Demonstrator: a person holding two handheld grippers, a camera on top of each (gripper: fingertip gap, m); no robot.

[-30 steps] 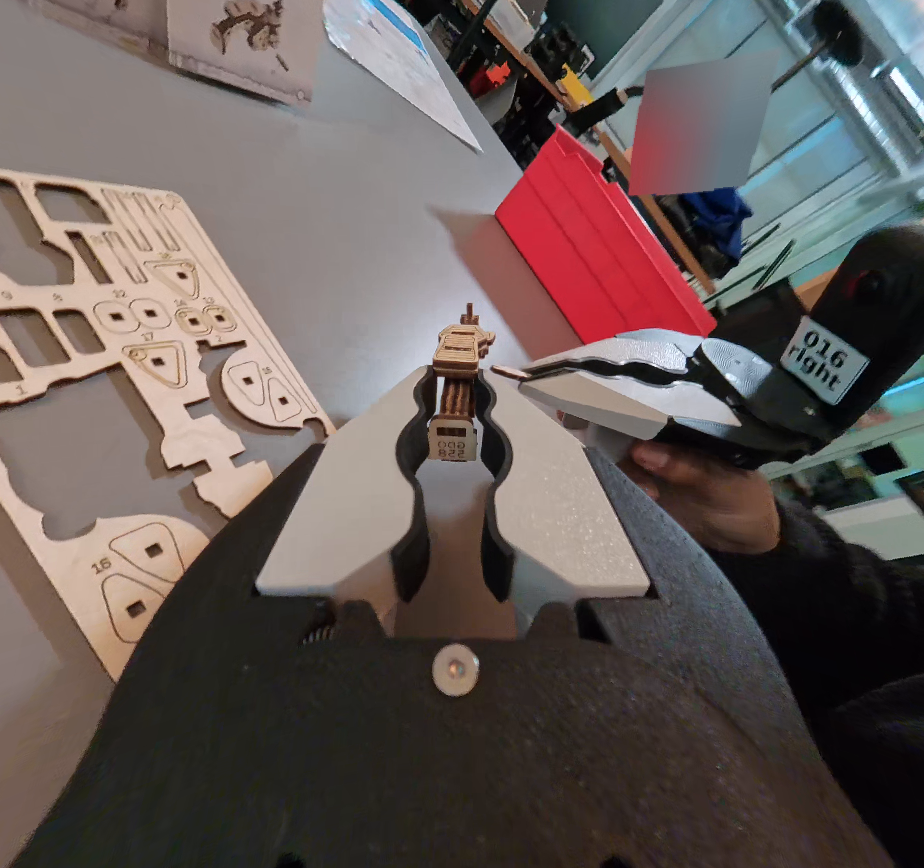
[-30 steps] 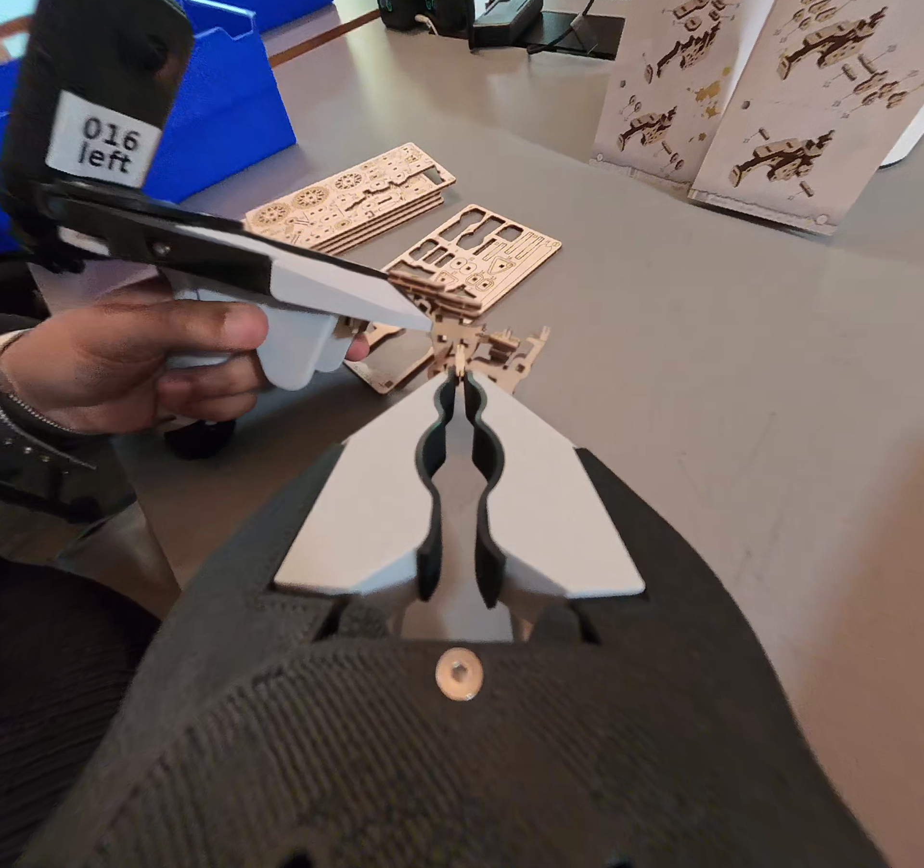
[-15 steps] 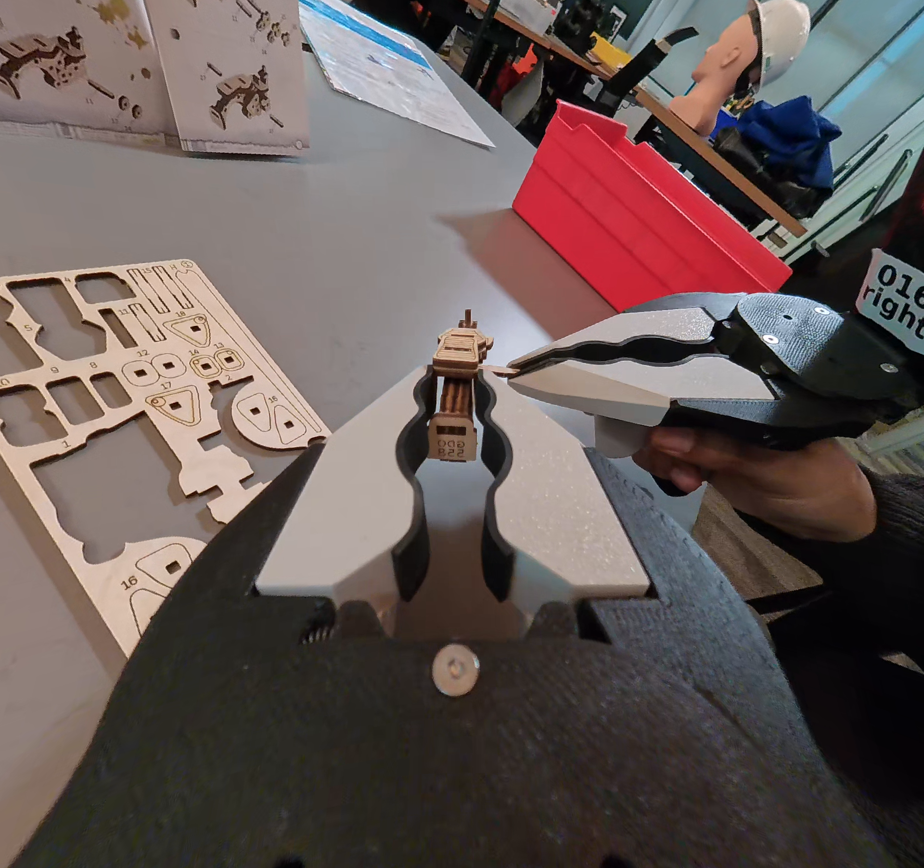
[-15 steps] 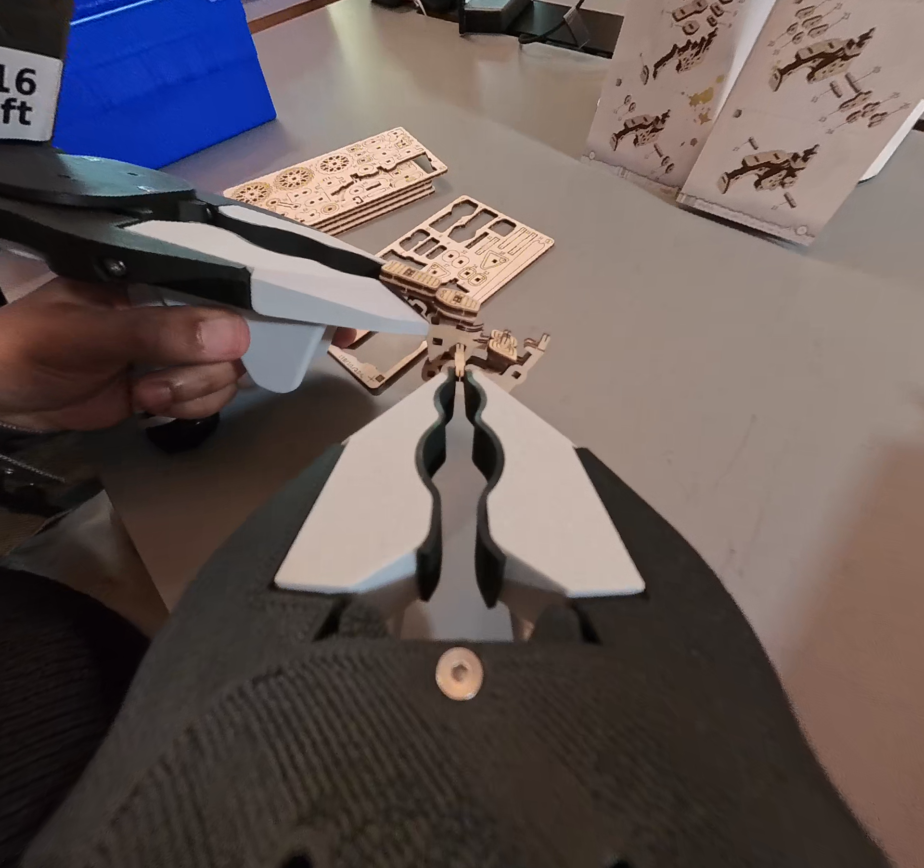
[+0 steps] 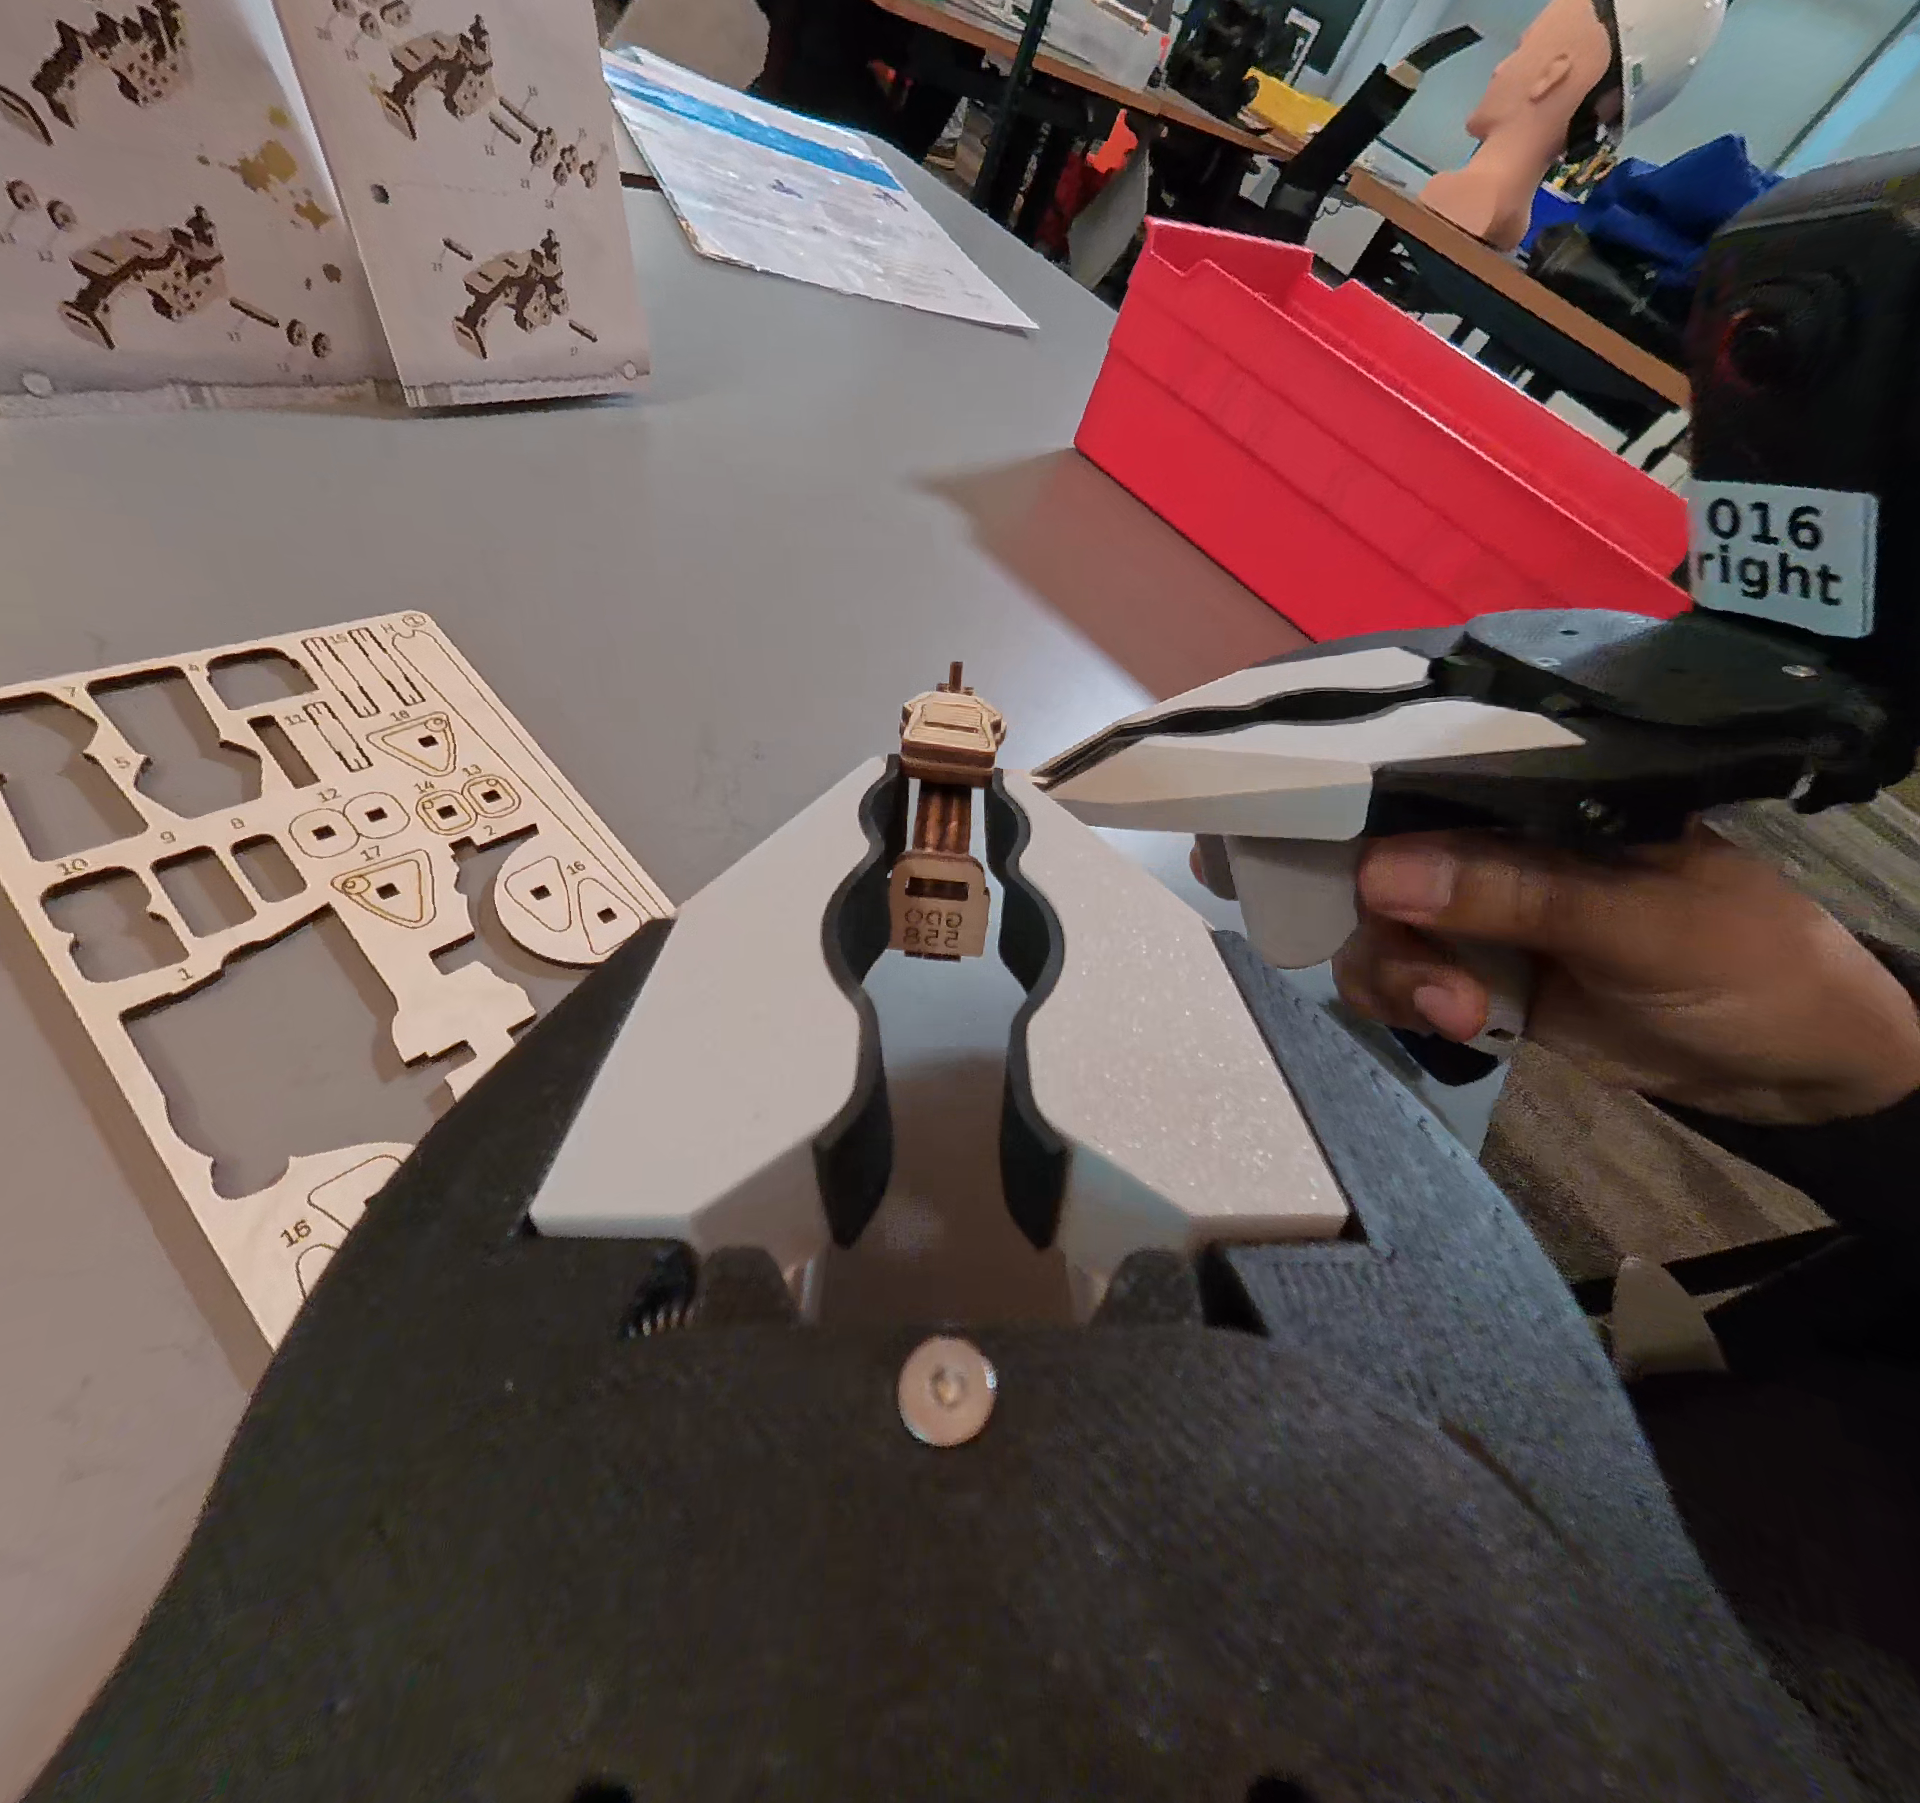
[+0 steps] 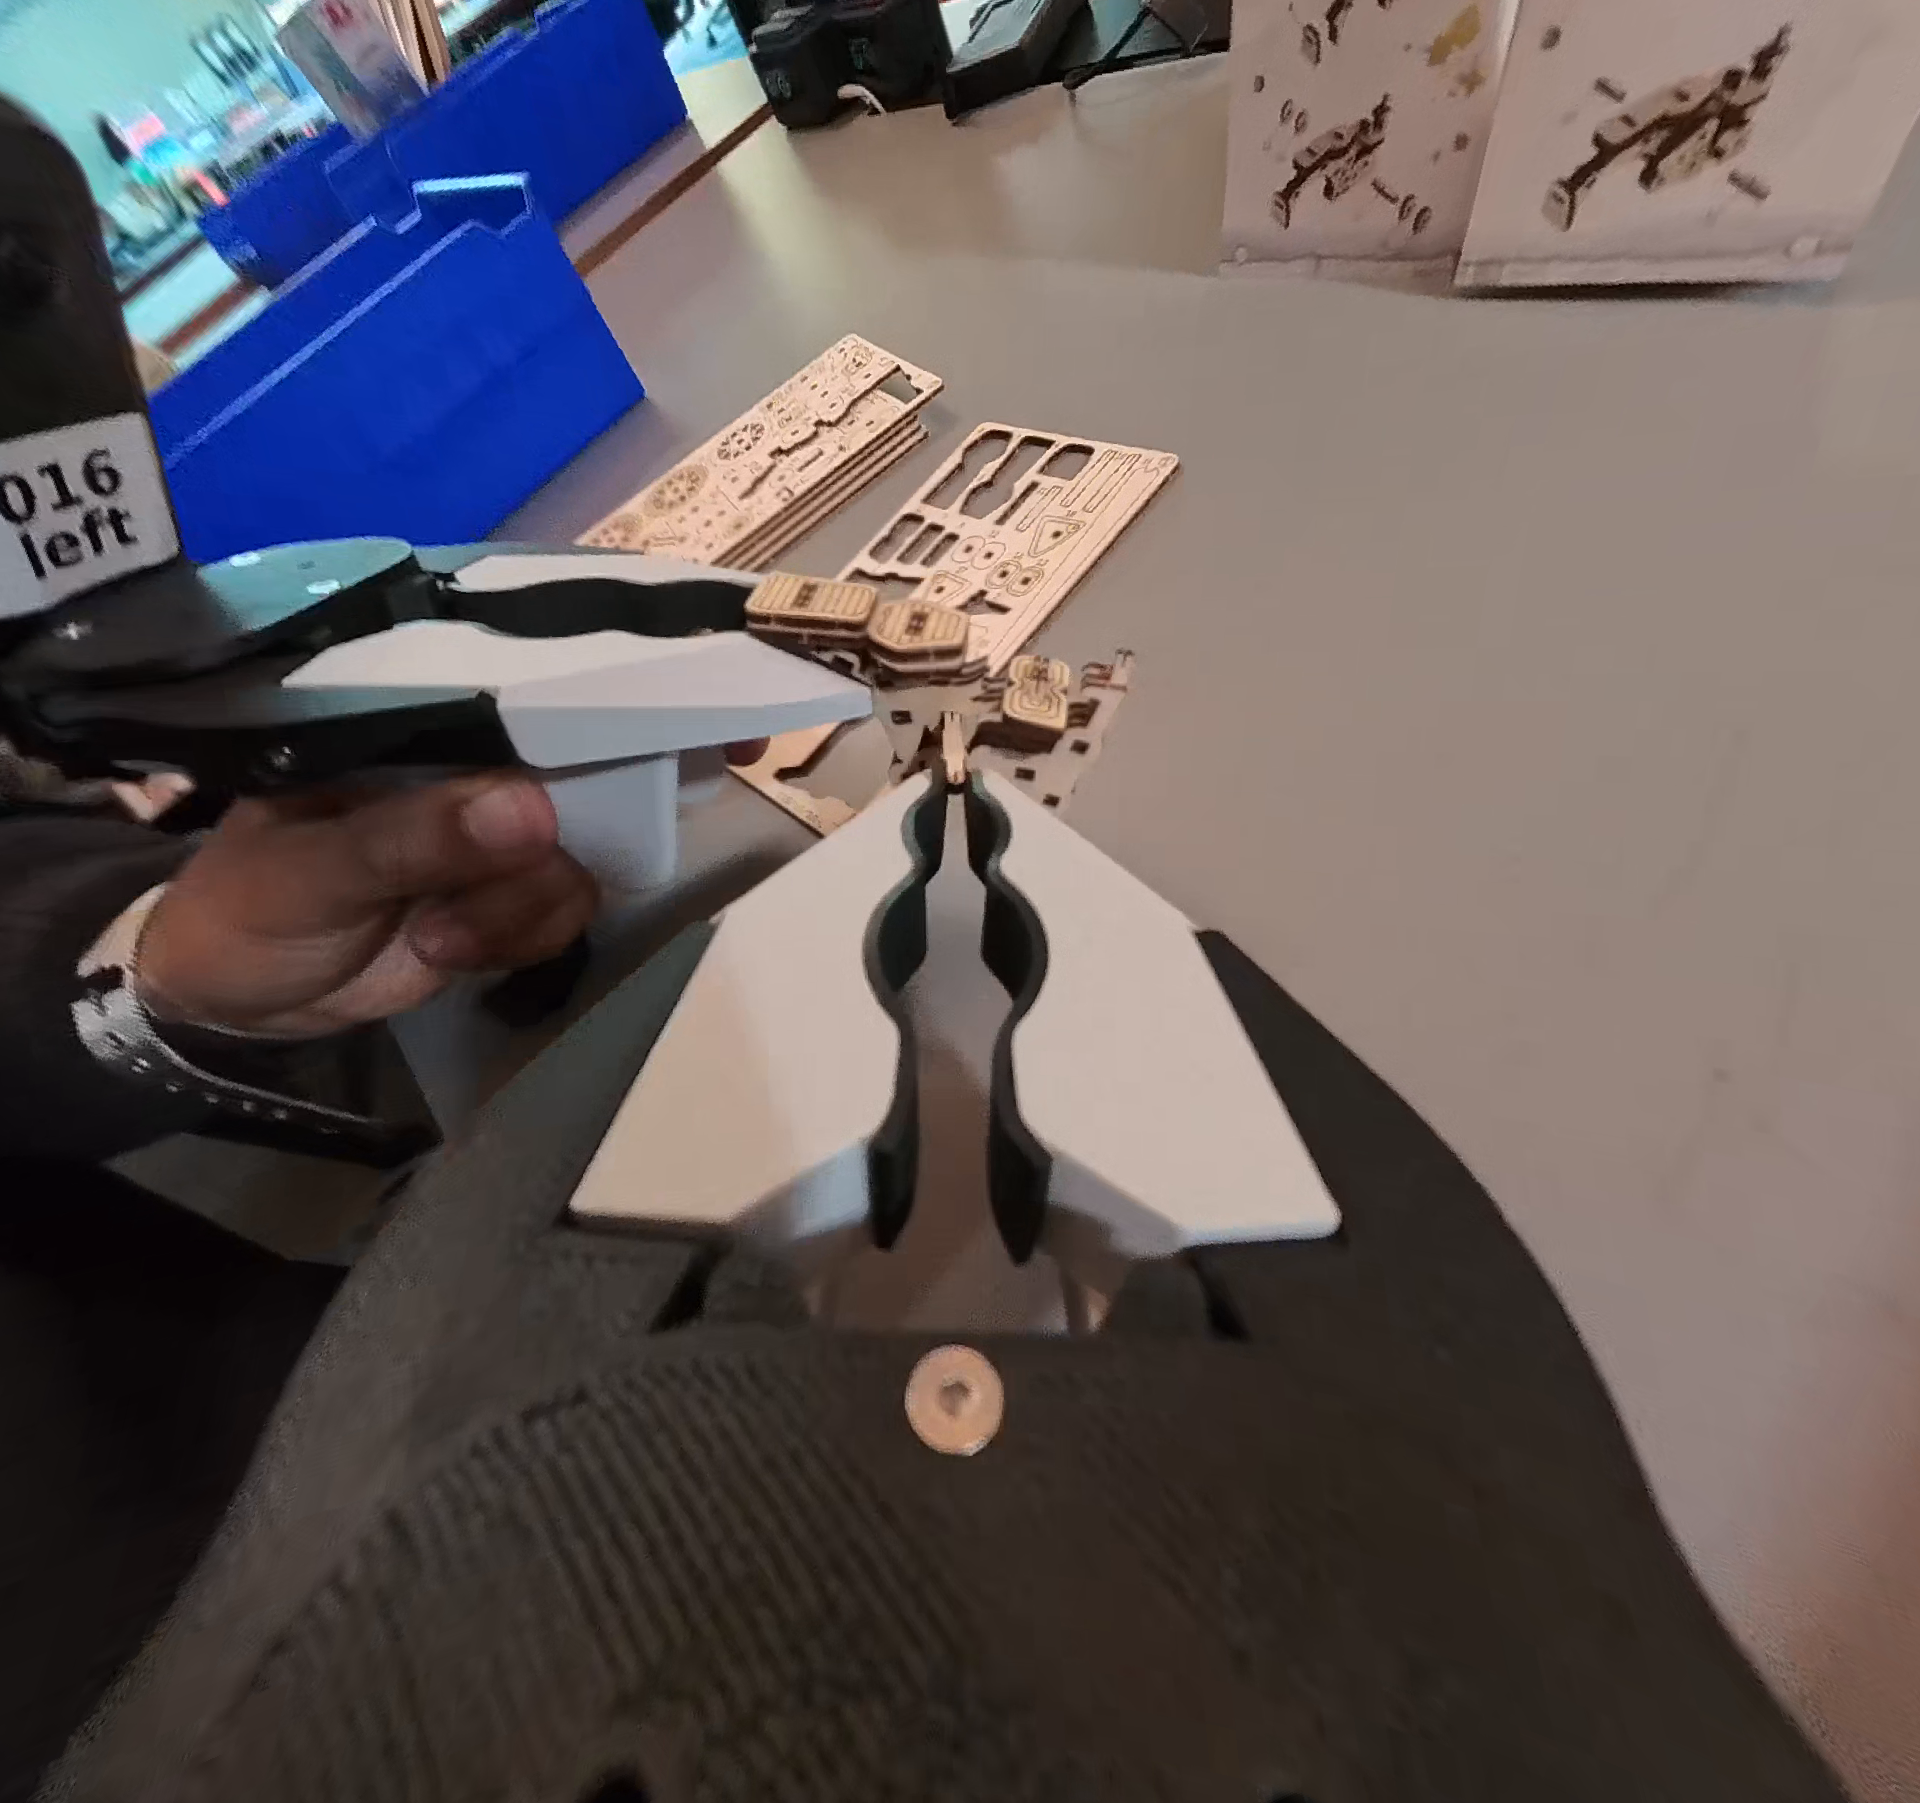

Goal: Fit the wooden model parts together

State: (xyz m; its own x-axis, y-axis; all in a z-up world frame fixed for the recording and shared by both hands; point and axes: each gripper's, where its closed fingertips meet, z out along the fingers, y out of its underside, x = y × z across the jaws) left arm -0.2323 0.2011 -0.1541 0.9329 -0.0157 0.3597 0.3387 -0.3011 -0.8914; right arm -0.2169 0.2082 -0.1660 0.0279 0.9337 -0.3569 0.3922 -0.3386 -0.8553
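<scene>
Since the earlier frames the views have been tilted: in the left wrist view the folded instruction sheets (image 5: 312, 132) are now shown in full at upper left, and the red bin (image 5: 1351, 465) is set higher at right. The right gripper (image 5: 1039, 774) has been drawn in until its tip lies just beside the left gripper (image 5: 940, 779) at frame centre.

The left gripper is clenched on the wooden sub-assembly (image 5: 943, 823), held clear of the grey table (image 5: 675, 527). The right gripper's jaws are pinched on a thin wooden tab (image 6: 948, 754), directly below the sub-assembly. A mating attempt is judged to be in hand, not yet seated.

The punched parts sheet (image 5: 270, 849) lies at left, cut off by the gripper body. Whether the tab already touches its slot cannot be told. A loose flat wooden piece behind the tab is largely hidden, and the right wrist view is blurred.
</scene>
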